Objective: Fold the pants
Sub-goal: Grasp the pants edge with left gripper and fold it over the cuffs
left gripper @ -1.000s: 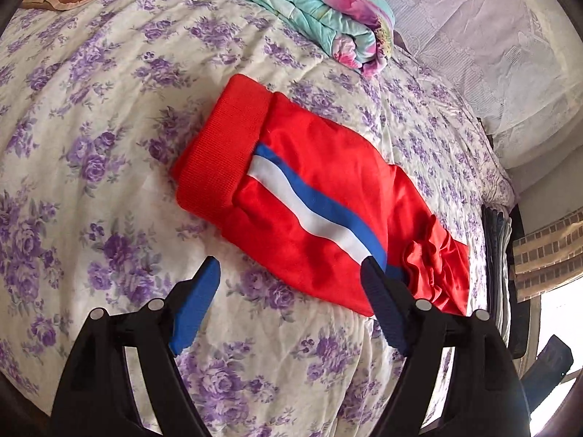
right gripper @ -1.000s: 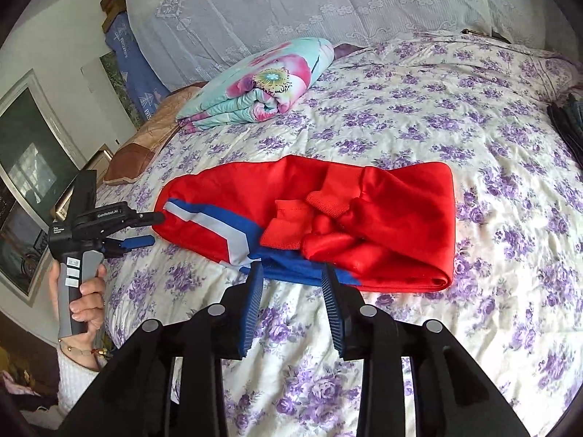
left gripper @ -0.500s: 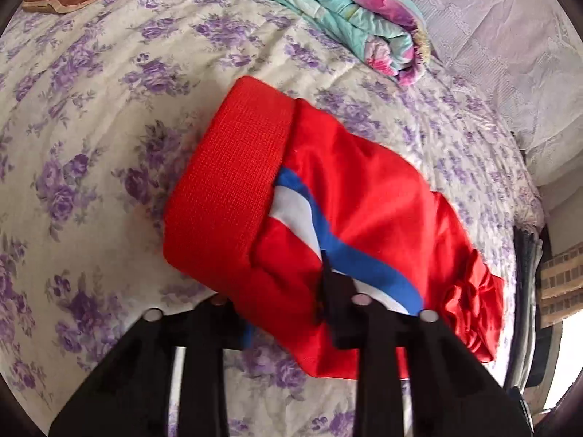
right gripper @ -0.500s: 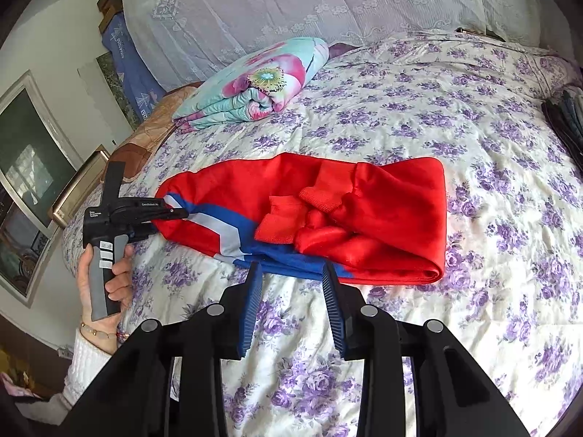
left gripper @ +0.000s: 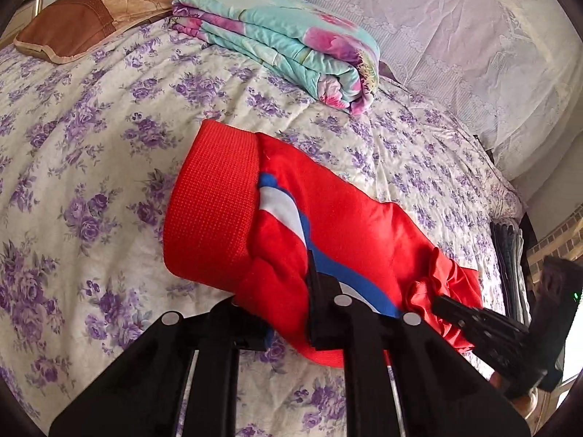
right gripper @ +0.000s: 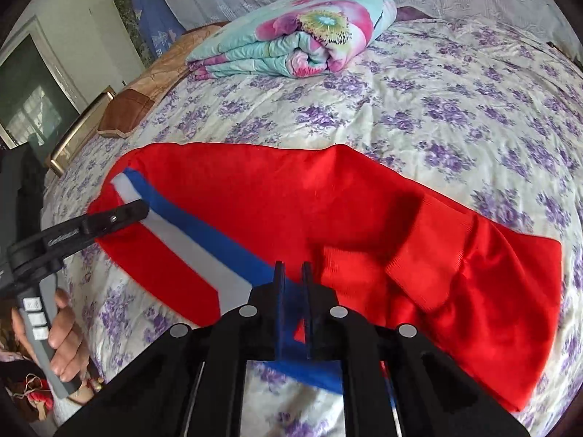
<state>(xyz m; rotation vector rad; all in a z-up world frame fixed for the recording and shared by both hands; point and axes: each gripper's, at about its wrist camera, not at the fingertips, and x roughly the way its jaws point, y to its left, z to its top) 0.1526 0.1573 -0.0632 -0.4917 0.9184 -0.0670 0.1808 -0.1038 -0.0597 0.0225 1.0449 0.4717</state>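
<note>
Red knit pants with a blue-and-white side stripe (right gripper: pixel 328 211), lying half-folded across the middle of the purple-flowered bedspread (right gripper: pixel 455 102). The left gripper (left gripper: pixel 291 313) is clenched on the near hem beside the ribbed waistband; the right gripper (right gripper: pixel 291 276), its jaws having just been closing, pinches the striped edge beside the bunched cuffs. Both grips sit on one long edge, presumably to carry it across the pants. Beyond the pants, well apart, lie a folded turquoise floral quilt (right gripper: pixel 298 36) and a brown pillow (left gripper: pixel 87 18); neither obstructs.

red pants (right gripper: pixel 328 196), purple-flowered bedspread (right gripper: pixel 455 102)
</note>
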